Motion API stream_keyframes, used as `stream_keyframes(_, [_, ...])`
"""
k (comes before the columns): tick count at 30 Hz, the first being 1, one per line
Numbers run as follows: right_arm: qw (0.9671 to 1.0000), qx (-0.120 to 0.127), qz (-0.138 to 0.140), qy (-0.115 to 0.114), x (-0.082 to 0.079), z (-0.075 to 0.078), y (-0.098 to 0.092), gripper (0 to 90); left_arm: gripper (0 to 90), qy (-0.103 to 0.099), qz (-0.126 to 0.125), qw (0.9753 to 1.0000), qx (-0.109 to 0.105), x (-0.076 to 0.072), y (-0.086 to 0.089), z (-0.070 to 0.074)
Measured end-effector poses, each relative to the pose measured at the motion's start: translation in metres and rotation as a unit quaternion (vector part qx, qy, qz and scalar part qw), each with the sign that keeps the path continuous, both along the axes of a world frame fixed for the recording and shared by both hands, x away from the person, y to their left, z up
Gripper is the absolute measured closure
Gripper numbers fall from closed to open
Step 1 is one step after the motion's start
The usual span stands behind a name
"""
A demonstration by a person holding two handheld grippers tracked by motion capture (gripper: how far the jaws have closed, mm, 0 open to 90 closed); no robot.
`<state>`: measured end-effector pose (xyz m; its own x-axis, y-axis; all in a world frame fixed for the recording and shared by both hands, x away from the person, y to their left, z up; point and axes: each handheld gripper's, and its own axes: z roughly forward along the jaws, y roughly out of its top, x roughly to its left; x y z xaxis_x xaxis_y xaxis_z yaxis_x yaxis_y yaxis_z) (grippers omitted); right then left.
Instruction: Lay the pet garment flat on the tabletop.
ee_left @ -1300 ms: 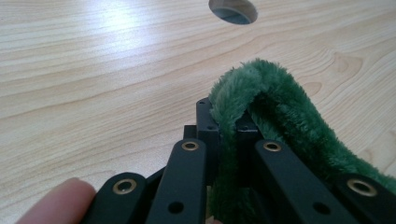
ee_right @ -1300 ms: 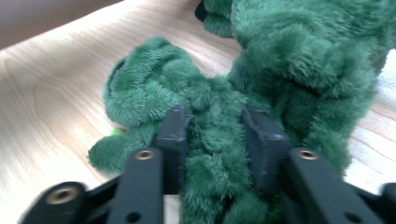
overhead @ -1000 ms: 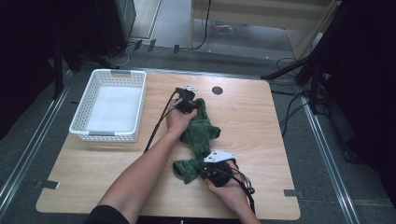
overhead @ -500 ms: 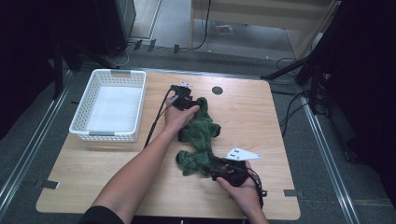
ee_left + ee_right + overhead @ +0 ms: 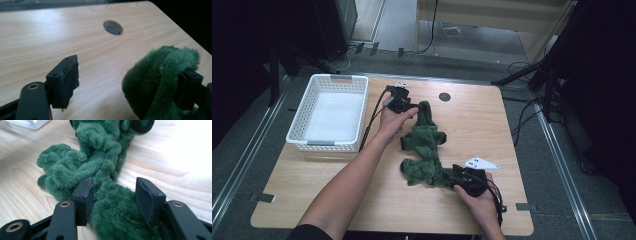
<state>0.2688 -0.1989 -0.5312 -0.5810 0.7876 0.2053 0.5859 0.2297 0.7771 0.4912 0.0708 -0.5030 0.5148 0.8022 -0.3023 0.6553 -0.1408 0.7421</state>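
Here, both arms outstretched along green plush cloth [image 5: 424,145]

table [image 5: 472,125]: light wood with thin grain lines, smooth, a little shiny where the light hits it at 12 o'clock
hole in the table [image 5: 113,27]: round, cut clean through the wood, dark inside
green cloth [image 5: 424,150]: soft, fuzzy and thick like plush, dark green, not shiny
basket [image 5: 302,134]: white plastic, hard, walls full of little holes, smooth flat bottom
left gripper [image 5: 130,82]: black plastic, matt, with a small brass-coloured metal ring
right gripper [image 5: 113,192]: black matt plastic, pad edges look a bit rough, gold metal rings
plate on the right gripper [image 5: 482,163]: pale grey, flat, smooth
cable [image 5: 372,120]: black, thin, smooth
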Motion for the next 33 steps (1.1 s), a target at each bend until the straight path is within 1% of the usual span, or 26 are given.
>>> stream_keyframes(2, [0.9999, 0.009, -0.004, -0.003, 0.001, 0.003, 0.000, 49.1, 32.2, 0.015, -0.001, 0.9996, 0.024, 0.000, -0.002, -0.006])
stream_keyframes(3, [0.9998, 0.015, -0.006, -0.008, 0.002, 0.005, -0.001, 49.1, 34.5, 0.023, 0.001, 0.9993, 0.029, 0.001, -0.003, -0.008])
stream_keyframes(4, [0.9997, 0.020, -0.010, -0.010, 0.004, 0.009, -0.001, 49.3, 36.3, 0.026, 0.002, 0.9994, 0.022, 0.001, -0.002, -0.011])
stream_keyframes(5, [0.9996, 0.022, -0.012, -0.016, 0.007, 0.011, 0.000, 49.5, 41.6, 0.030, 0.005, 0.9994, 0.019, 0.001, 0.000, -0.012])
stream_keyframes(6, [0.9995, 0.023, -0.011, -0.019, 0.010, 0.014, 0.001, 49.6, 44.4, 0.034, 0.012, 0.9992, 0.016, 0.001, 0.001, -0.013])
stream_keyframes(7, [0.9994, 0.021, -0.014, -0.023, 0.014, 0.017, 0.002, 50.0, 45.0, 0.035, 0.016, 0.9992, 0.013, 0.001, 0.002, -0.013])
stream_keyframes(8, [0.9992, 0.023, -0.017, -0.027, 0.018, 0.021, 0.002, 50.3, 45.9, 0.034, 0.012, 0.9993, 0.008, 0.000, 0.004, -0.011])
stream_keyframes(10, [0.9987, 0.023, -0.024, -0.038, 0.029, 0.028, 0.004, 50.7, 42.9, 0.035, 0.008, 0.9993, -0.001, -0.005, 0.005, -0.006])
stream_keyframes(12, [0.9982, 0.028, -0.032, -0.043, 0.043, 0.033, 0.005, 51.3, 34.8, 0.033, 0.003, 0.9994, -0.003, -0.013, 0.009, 0.001])
stream_keyframes(14, [0.9978, 0.031, -0.043, -0.041, 0.058, 0.035, 0.006, 52.2, 32.3, 0.025, 0.012, 0.9996, 0.001, -0.026, 0.014, 0.008])
stream_keyframes(16, [0.9972, 0.029, -0.054, -0.043, 0.070, 0.034, 0.006, 55.6, 32.8, 0.023, 0.023, 0.9994, -0.005, -0.039, 0.022, 0.011])
stream_keyframes(17, [0.9974, 0.024, -0.057, -0.038, 0.076, 0.033, 0.006, 56.9, 33.2, 0.023, 0.024, 0.9994, -0.012, -0.045, 0.025, 0.012])
stream_keyframes(18, [0.9973, 0.016, -0.062, -0.036, 0.081, 0.030, 0.006, 58.0, 33.8, 0.025, 0.021, 0.9994, -0.014, -0.052, 0.029, 0.011])
stream_keyframes(19, [0.9972, 0.010, -0.069, -0.026, 0.087, 0.026, 0.007, 58.5, 34.9, 0.028, 0.016, 0.9994, -0.013, -0.057, 0.030, 0.010])
stream_keyframes(20, [0.9972, 0.012, -0.072, -0.018, 0.091, 0.022, 0.007, 58.5, 35.6, 0.026, 0.010, 0.9995, -0.016, -0.063, 0.031, 0.008])
stream_keyframes(21, [0.9970, 0.021, -0.075, -0.006, 0.095, 0.018, 0.007, 58.2, 36.3, 0.027, 0.003, 0.9995, -0.015, -0.068, 0.030, 0.006])
stream_keyframes(23, [0.9964, 0.044, -0.071, 0.013, 0.100, 0.012, 0.009, 57.3, 37.4, 0.027, -0.012, 0.9996, 0.003, -0.077, 0.026, 0.000])
stream_keyframes(24, [0.9963, 0.043, -0.072, 0.018, 0.103, 0.009, 0.011, 56.1, 37.6, 0.026, -0.022, 0.9992, 0.023, -0.079, 0.021, -0.006])
stream_keyframes(25, [0.9962, 0.037, -0.076, 0.022, 0.106, 0.006, 0.015, 55.7, 38.3, 0.029, -0.024, 0.9989, 0.029, -0.081, 0.018, -0.010])
stream_keyframes(26, [0.9960, 0.038, -0.076, 0.026, 0.108, 0.005, 0.017, 55.3, 39.3, 0.039, -0.027, 0.9983, 0.035, -0.081, 0.015, -0.015])
stream_keyframes(28, [0.9960, 0.055, -0.060, 0.037, 0.112, 0.001, 0.023, 55.3, 39.4, 0.052, -0.032, 0.9974, 0.038, -0.082, 0.011, -0.026])
stream_keyframes(29, [0.9960, 0.060, -0.052, 0.039, 0.113, 0.000, 0.026, 59.5, 40.4, 0.055, -0.032, 0.9972, 0.039, -0.083, 0.008, -0.030])
stream_keyframes(30, [0.9966, 0.055, -0.047, 0.039, 0.112, 0.000, 0.028, 67.2, 42.5, 0.055, -0.037, 0.9969, 0.044, -0.084, 0.006, -0.033])
stream_keyframes(31, [0.9973, 0.046, -0.041, 0.040, 0.112, 0.000, 0.031, 76.5, 46.2, 0.045, -0.040, 0.9972, 0.045, -0.086, 0.004, -0.034])
stream_keyframes(32, [0.9984, 0.026, -0.040, 0.032, 0.111, 0.000, 0.033, 85.4, 52.7, 0.033, -0.038, 0.9968, 0.062, -0.088, 0.002, -0.034])
stream_keyframes(33, [0.9982, 0.001, -0.056, 0.021, 0.109, 0.001, 0.034, 90.0, 57.7, 0.025, -0.033, 0.9963, 0.075, -0.089, 0.002, -0.034])
